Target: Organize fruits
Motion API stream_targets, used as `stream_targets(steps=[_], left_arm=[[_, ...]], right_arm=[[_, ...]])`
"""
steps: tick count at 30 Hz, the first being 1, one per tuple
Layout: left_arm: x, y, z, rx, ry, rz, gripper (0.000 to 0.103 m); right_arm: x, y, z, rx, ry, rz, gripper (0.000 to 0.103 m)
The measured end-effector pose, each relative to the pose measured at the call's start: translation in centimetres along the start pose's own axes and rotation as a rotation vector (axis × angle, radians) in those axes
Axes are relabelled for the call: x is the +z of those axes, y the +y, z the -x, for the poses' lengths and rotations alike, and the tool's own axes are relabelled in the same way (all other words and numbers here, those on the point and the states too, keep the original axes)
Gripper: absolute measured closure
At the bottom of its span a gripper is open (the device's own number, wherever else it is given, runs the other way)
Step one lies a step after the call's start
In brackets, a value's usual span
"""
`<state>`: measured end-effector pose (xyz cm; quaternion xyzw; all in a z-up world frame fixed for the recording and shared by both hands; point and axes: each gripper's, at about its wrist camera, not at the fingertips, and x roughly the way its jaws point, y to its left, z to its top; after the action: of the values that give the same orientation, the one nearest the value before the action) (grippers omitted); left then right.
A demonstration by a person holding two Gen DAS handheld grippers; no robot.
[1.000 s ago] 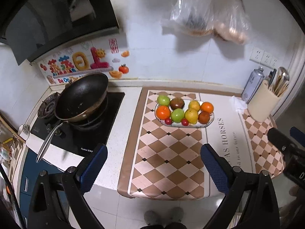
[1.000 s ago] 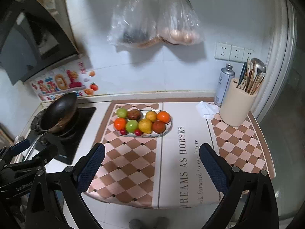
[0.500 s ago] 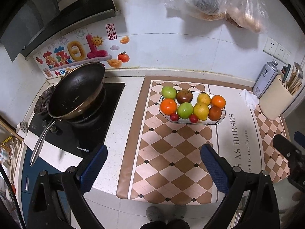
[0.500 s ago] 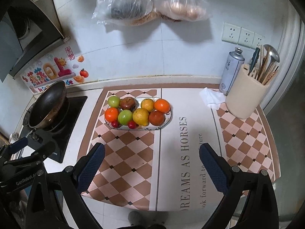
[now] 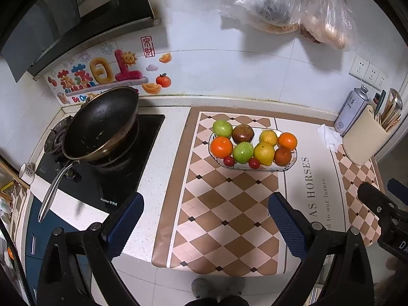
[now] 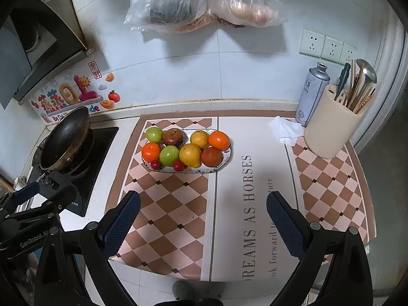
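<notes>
Glossy fruit (image 6: 190,154); matt checked mat (image 6: 178,204); dark pan (image 5: 100,122), metal handle; clear plastic bags (image 6: 204,2).

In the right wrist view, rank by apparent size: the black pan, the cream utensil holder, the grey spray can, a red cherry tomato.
1. Black pan
2. Cream utensil holder
3. Grey spray can
4. Red cherry tomato

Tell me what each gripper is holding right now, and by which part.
Nothing is held. The left gripper and right gripper both have their jaws wide apart over the mat, short of the fruit plate.
</notes>
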<state>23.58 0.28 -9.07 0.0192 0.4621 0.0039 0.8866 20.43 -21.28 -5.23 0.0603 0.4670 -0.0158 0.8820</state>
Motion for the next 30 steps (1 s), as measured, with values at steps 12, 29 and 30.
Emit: stream_targets(steps=[12,29,30], left_arm=[[-0.1,0.1,0.5,0.013,-0.010,-0.008,0.001],[0.0,-0.1,1.4,0.013,-0.026,-0.013,0.001],[0.1,-0.1,1.5,0.012,-0.026,-0.013,0.001]], right_arm=[[0.0,0.1,0.6,0.006,-0.010,0.003,0.002],[0.2,0.8,1.1,-0.002,-0.014,0.024,0.002],[0.2,0.7,1.2,0.000,-0.014,0.023,0.002]])
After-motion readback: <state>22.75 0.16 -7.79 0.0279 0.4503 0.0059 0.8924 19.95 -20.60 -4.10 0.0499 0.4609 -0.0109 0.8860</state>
